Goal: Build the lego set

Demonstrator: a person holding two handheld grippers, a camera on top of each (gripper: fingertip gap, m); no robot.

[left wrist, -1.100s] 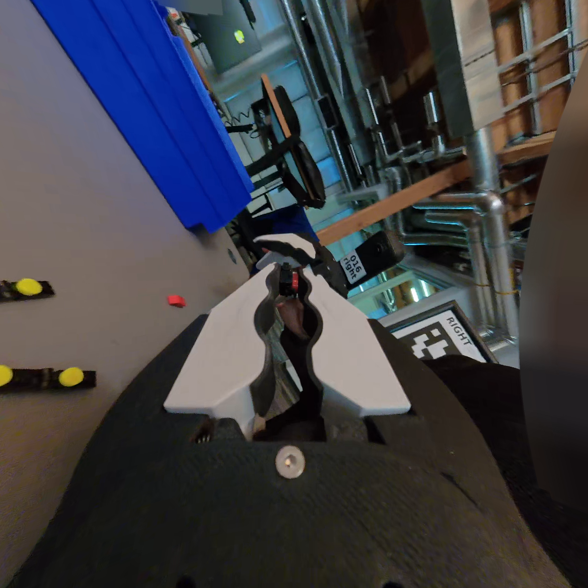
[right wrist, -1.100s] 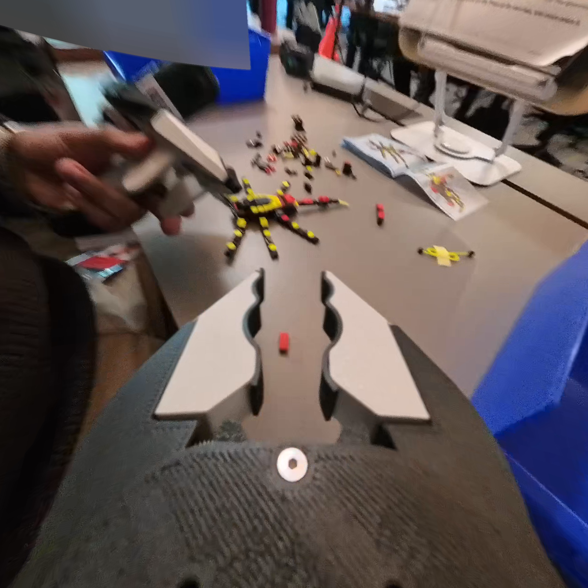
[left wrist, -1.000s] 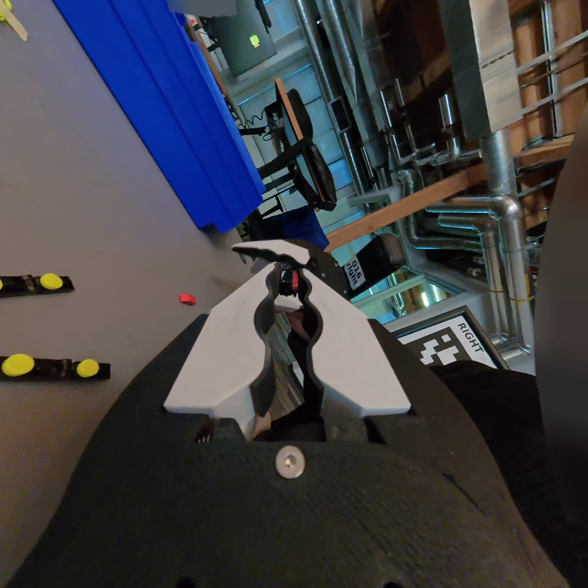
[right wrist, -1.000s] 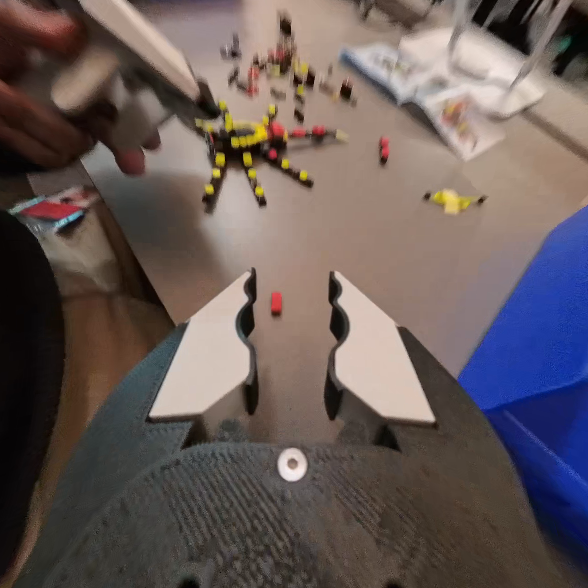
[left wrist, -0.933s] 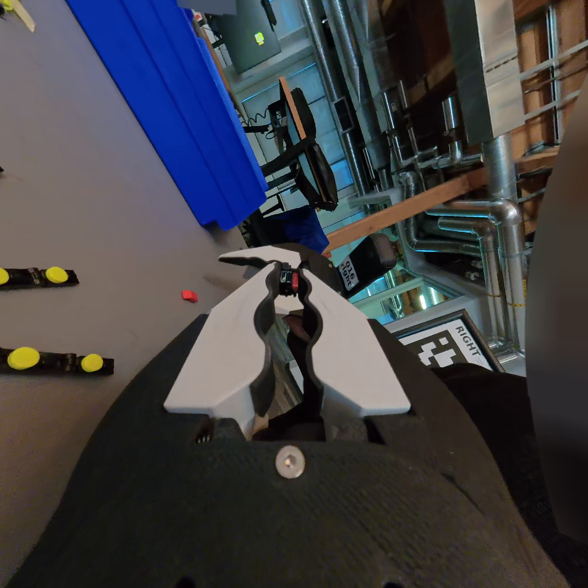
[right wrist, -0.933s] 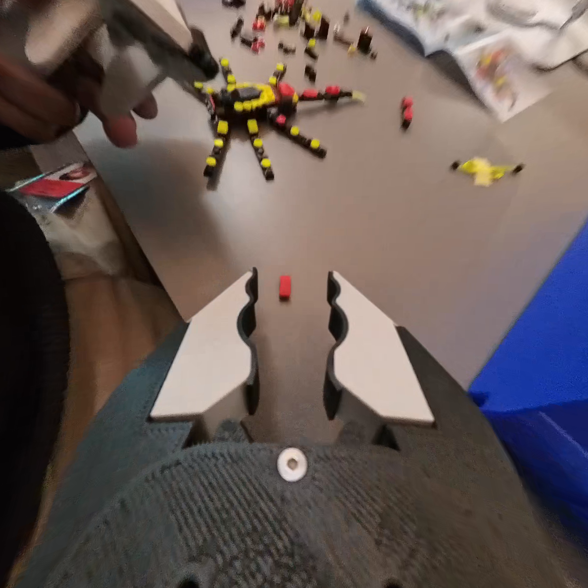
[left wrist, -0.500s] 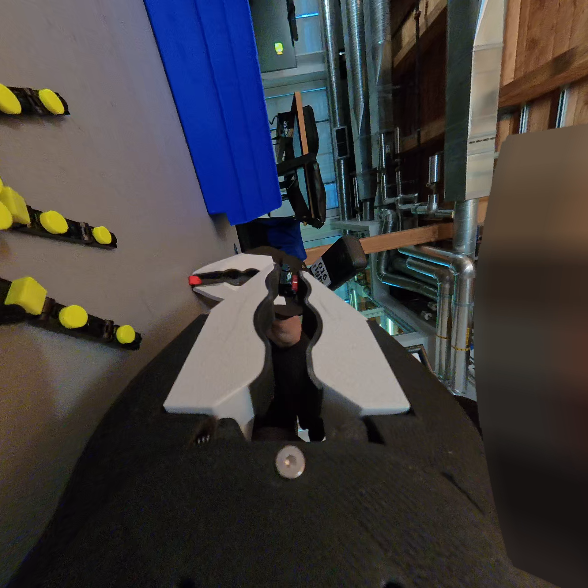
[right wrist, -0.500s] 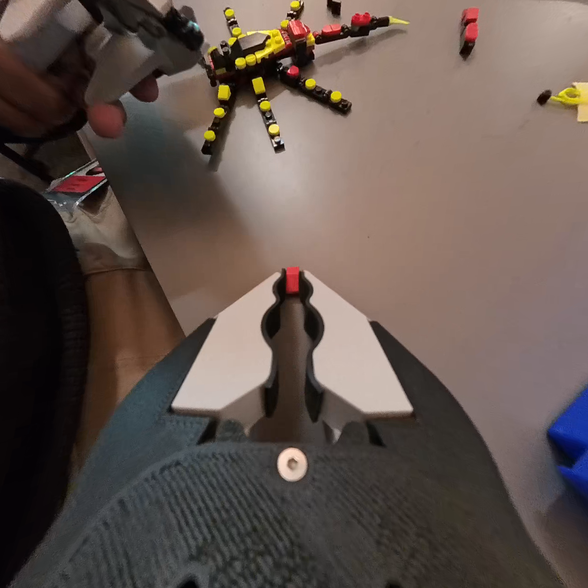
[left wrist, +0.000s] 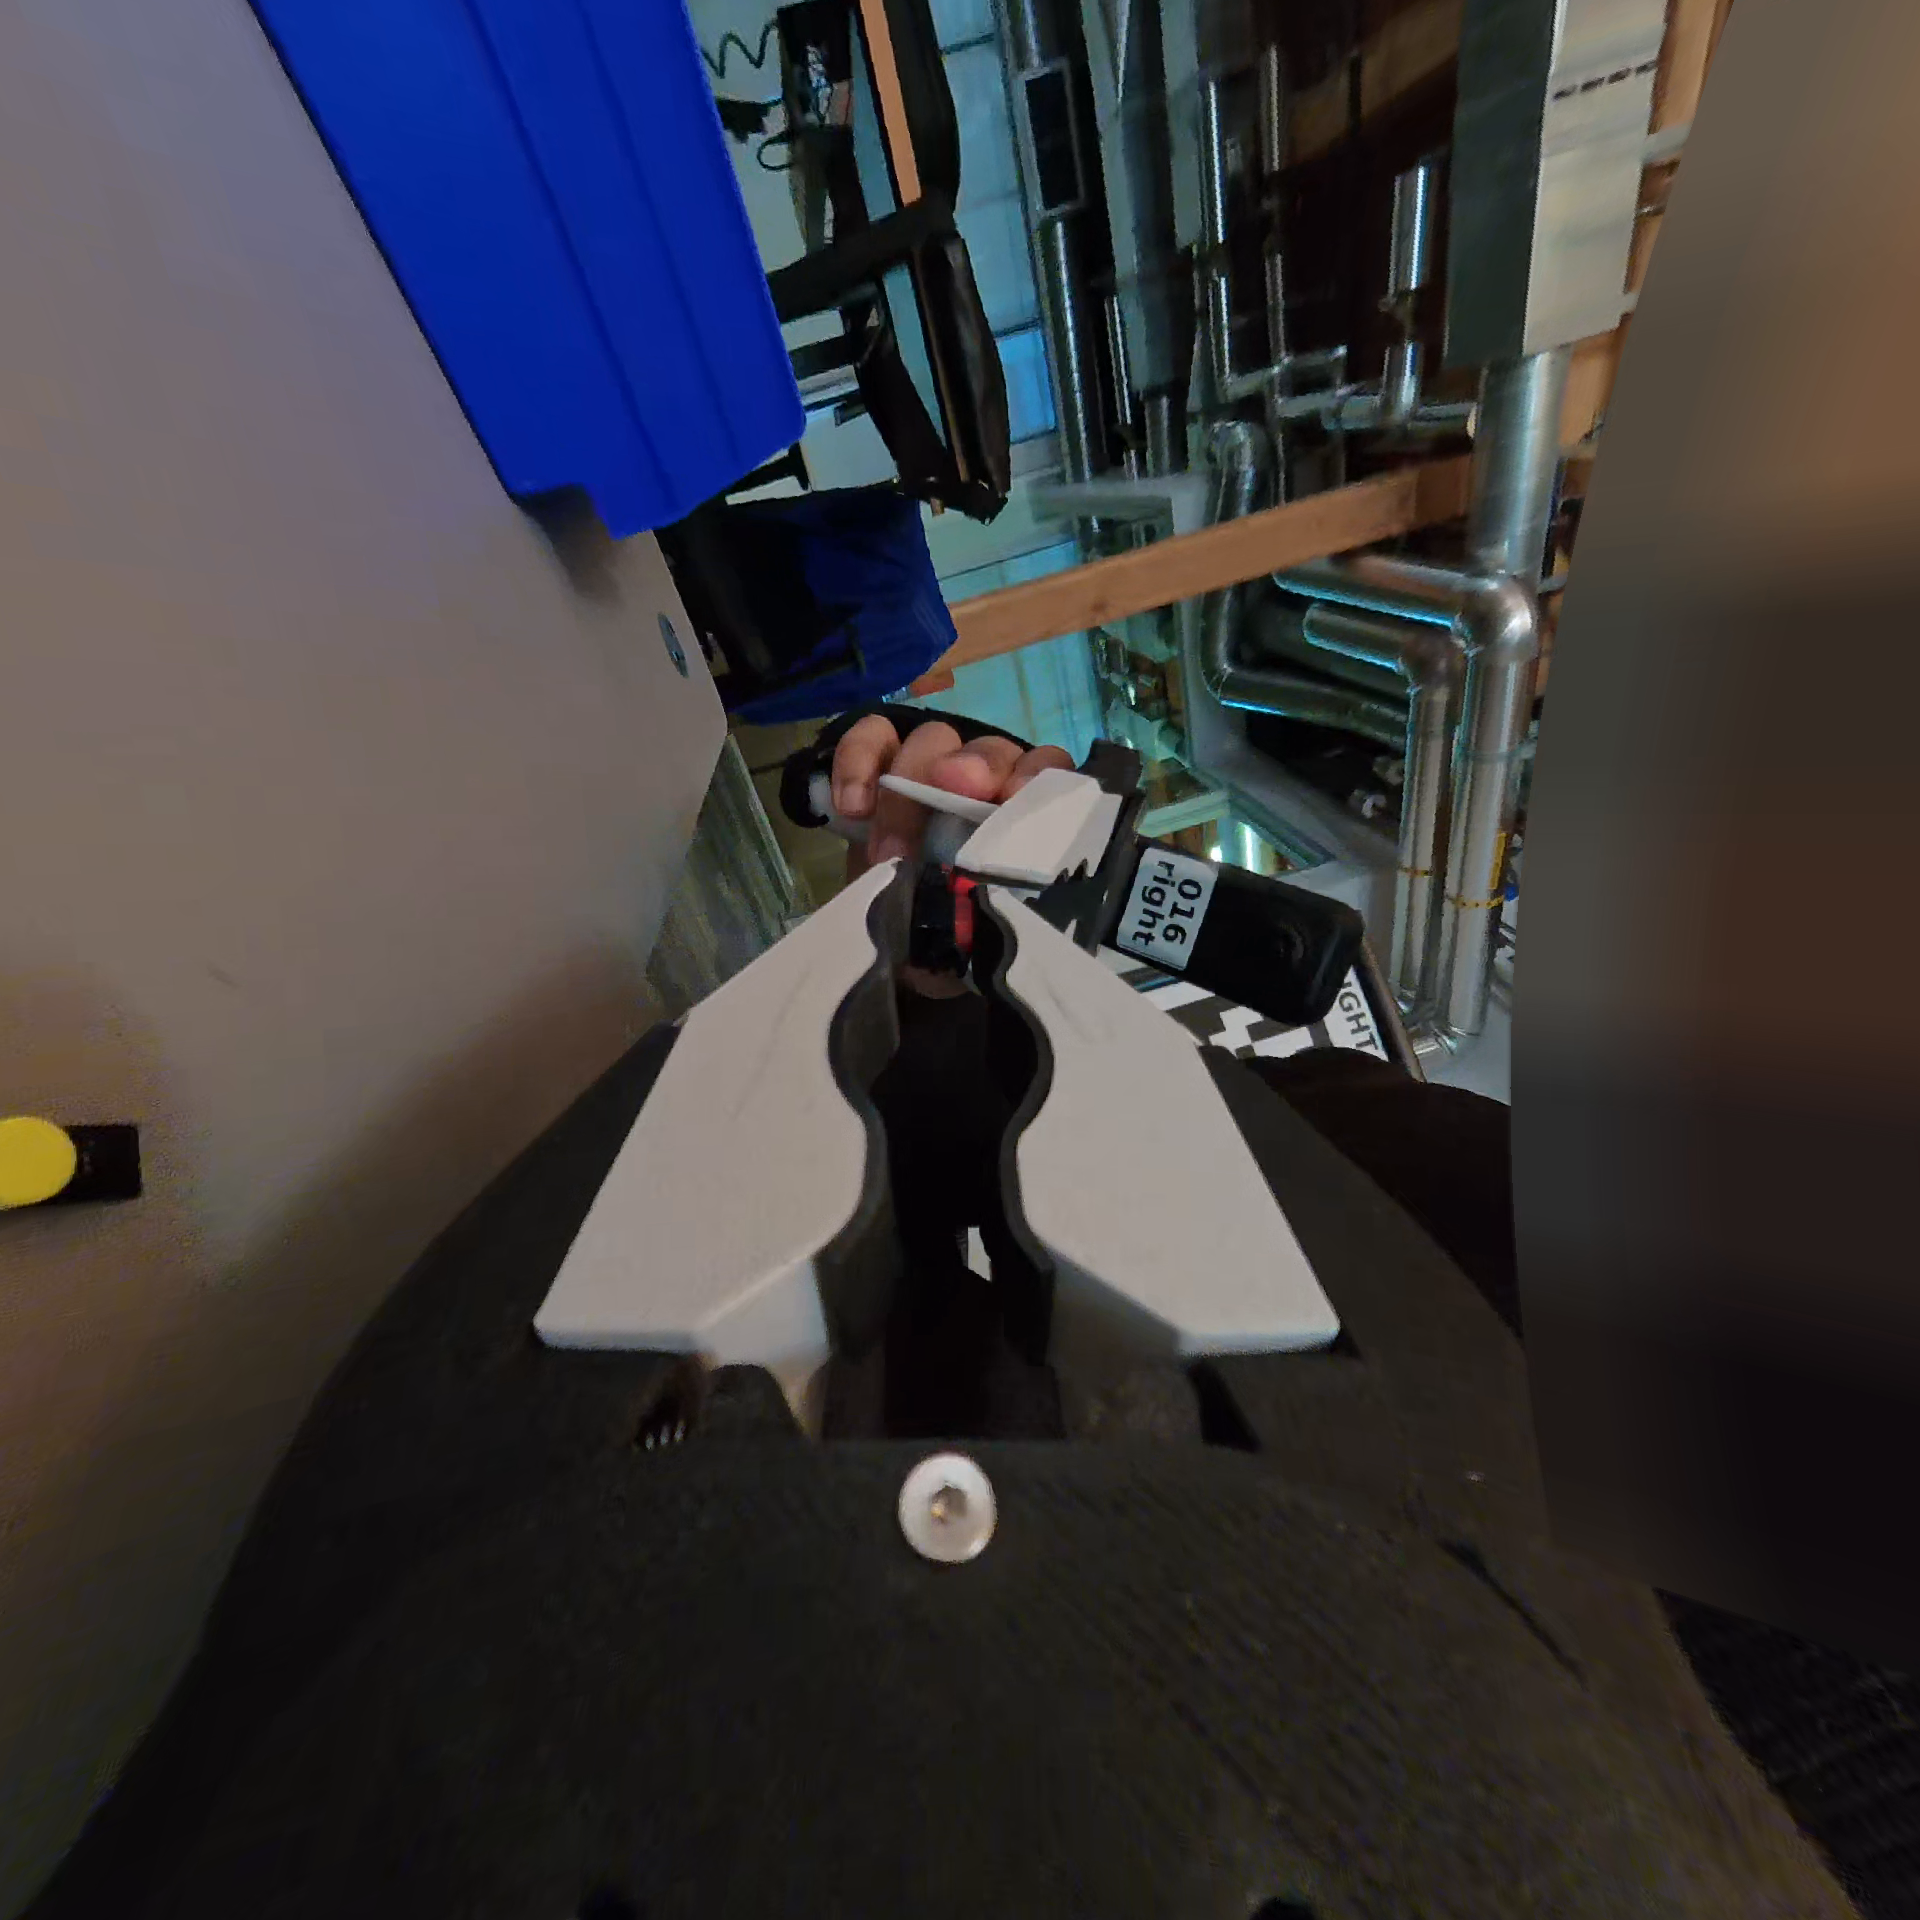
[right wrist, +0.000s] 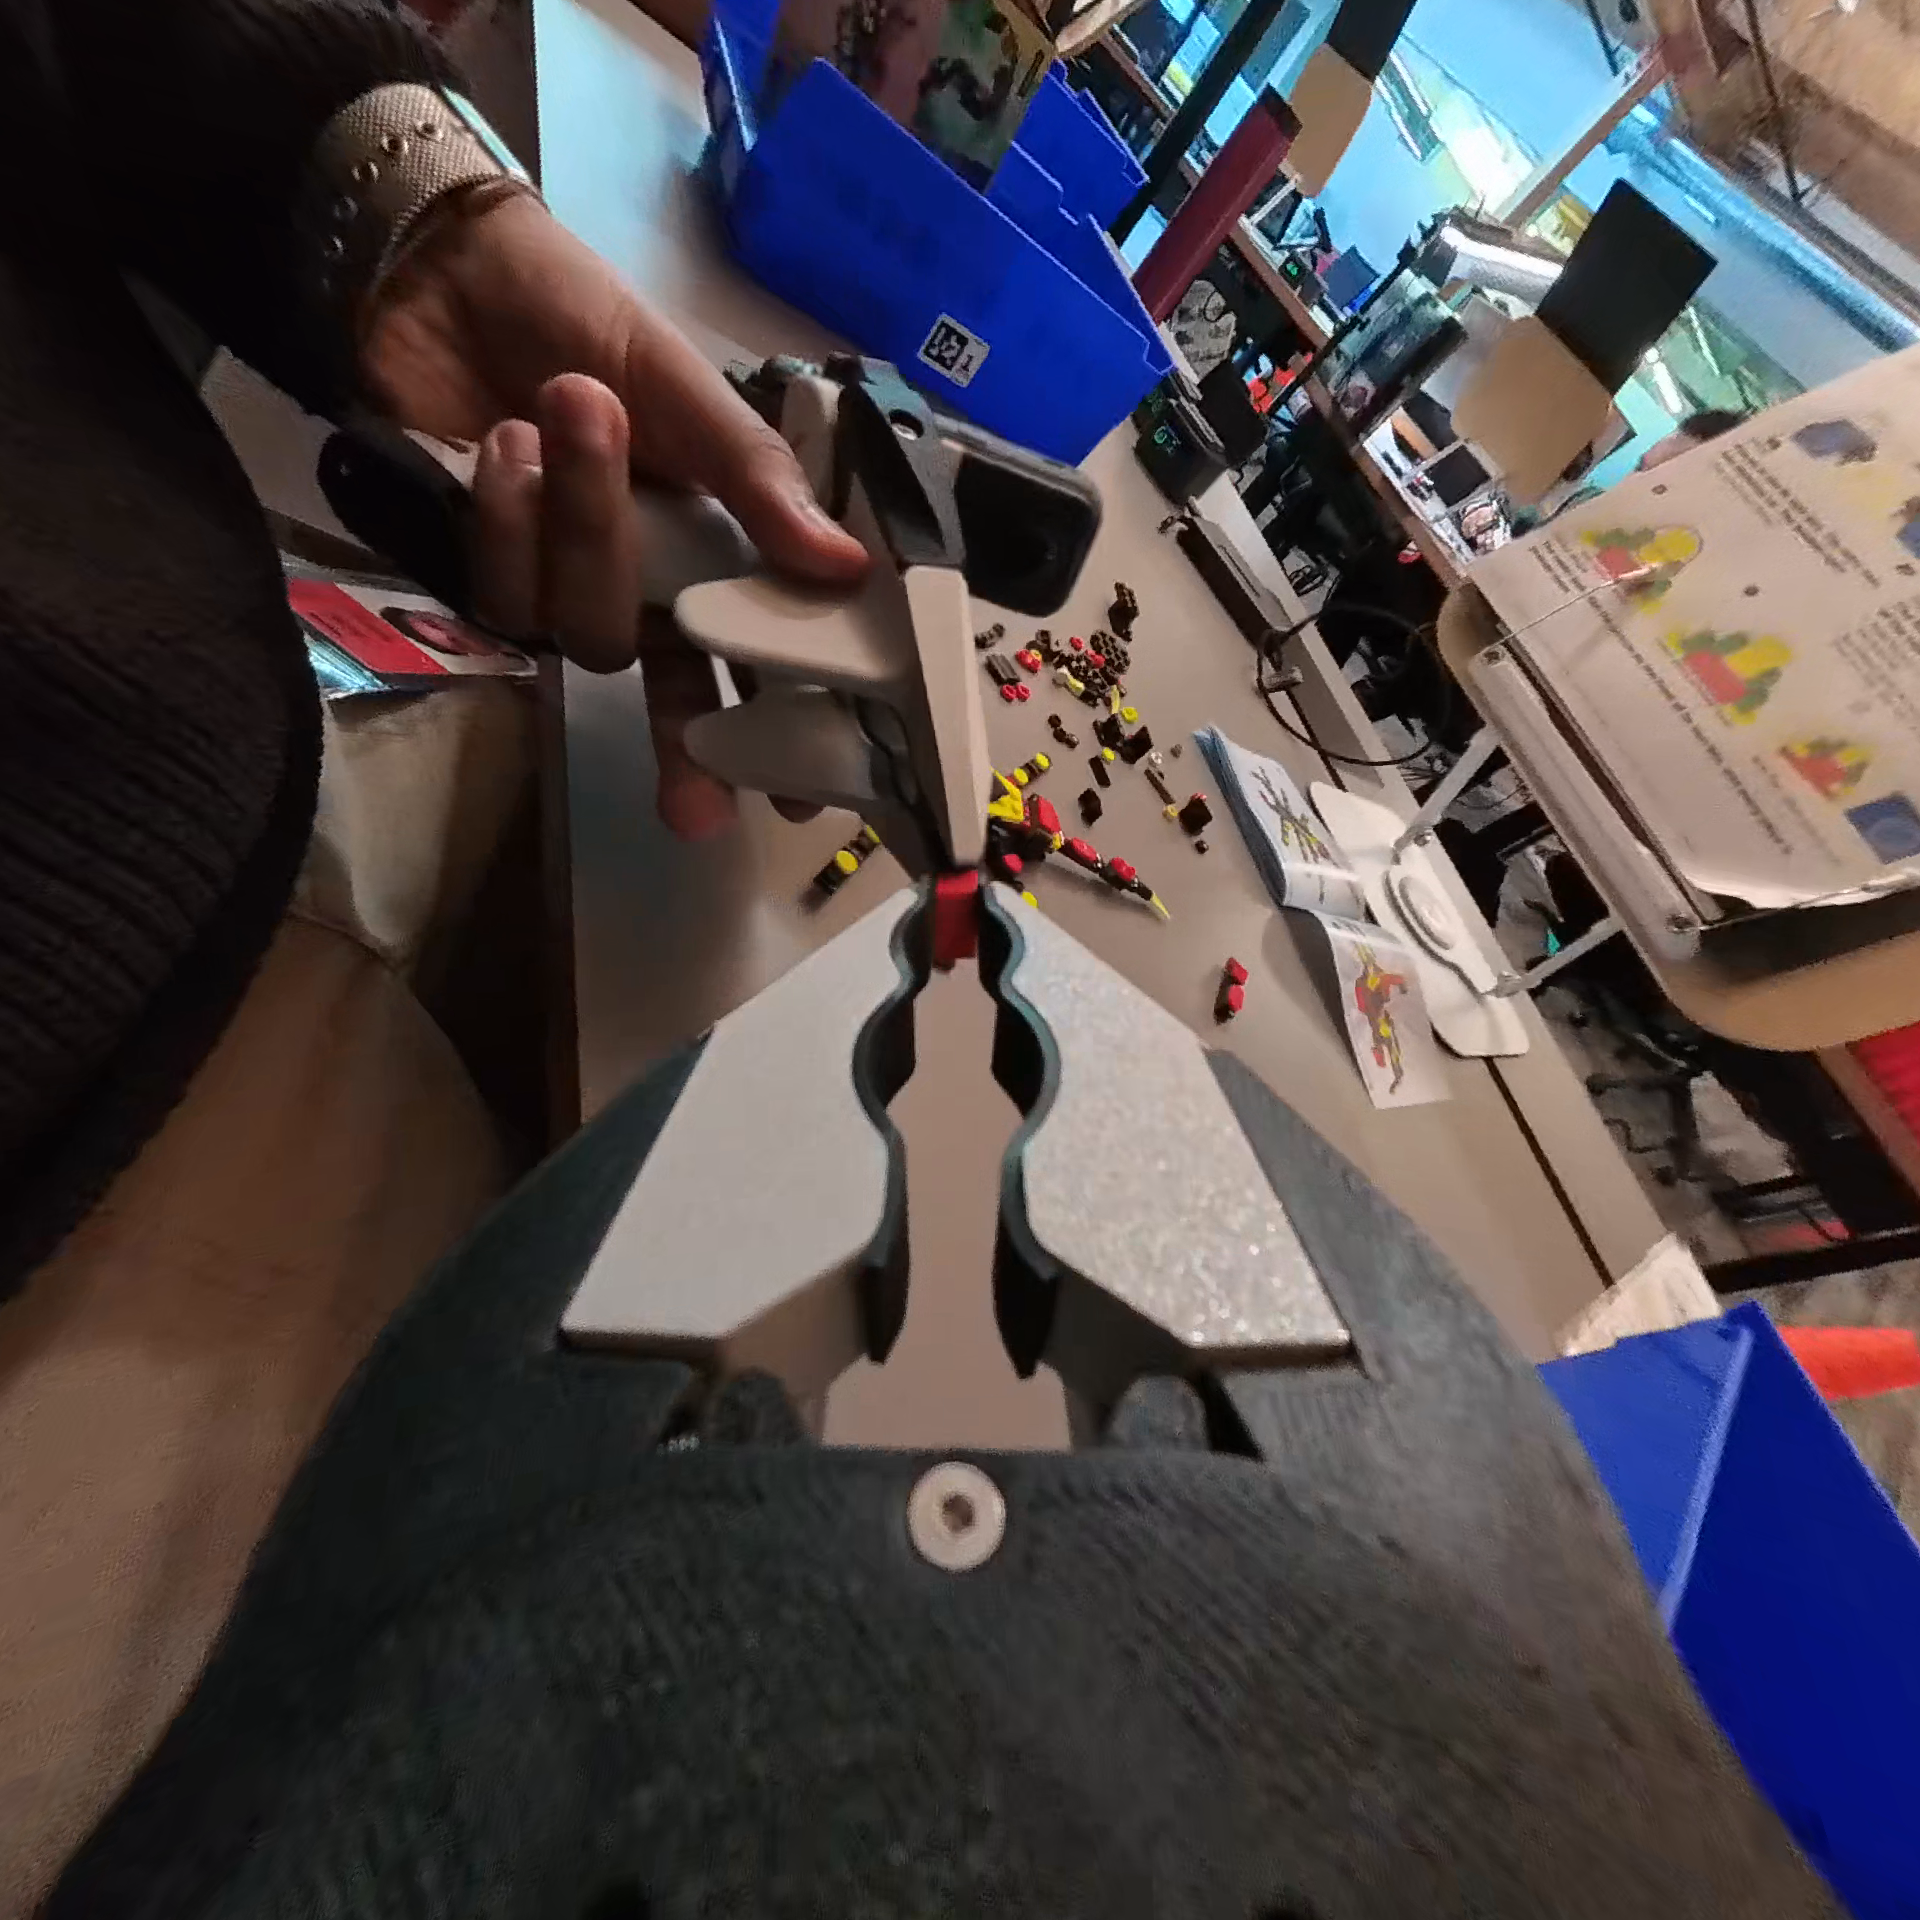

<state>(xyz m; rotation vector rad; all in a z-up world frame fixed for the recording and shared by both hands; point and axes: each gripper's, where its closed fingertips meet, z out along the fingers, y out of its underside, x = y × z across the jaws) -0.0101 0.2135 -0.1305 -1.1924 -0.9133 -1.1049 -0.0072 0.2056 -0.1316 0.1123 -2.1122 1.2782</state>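
My right gripper (right wrist: 954, 920) is shut on a small red brick (right wrist: 954, 928) and holds it in the air over the table's near edge. My left gripper (left wrist: 943, 914) is shut on a small black and red piece (left wrist: 940, 923). The two grippers meet tip to tip: the left gripper (right wrist: 961, 857) comes down from the upper left onto the red brick, and the right gripper (left wrist: 1023, 842) shows just beyond the left tips. The black, yellow and red spider-like model (right wrist: 1039, 821) lies on the grey table (right wrist: 1195, 1091) behind them.
Loose small pieces (right wrist: 1081, 665), a red piece (right wrist: 1229, 987) and an open booklet (right wrist: 1283, 831) lie on the table. Blue bins (right wrist: 914, 229) stand at the far end, one blue bin (right wrist: 1787, 1558) at lower right. A stand with an instruction sheet (right wrist: 1714, 644) is on the right.
My right gripper closed on the red brick that lay on the table, lifted it and brought it up to the left gripper's tips. The left gripper kept its piece and turned towards it.
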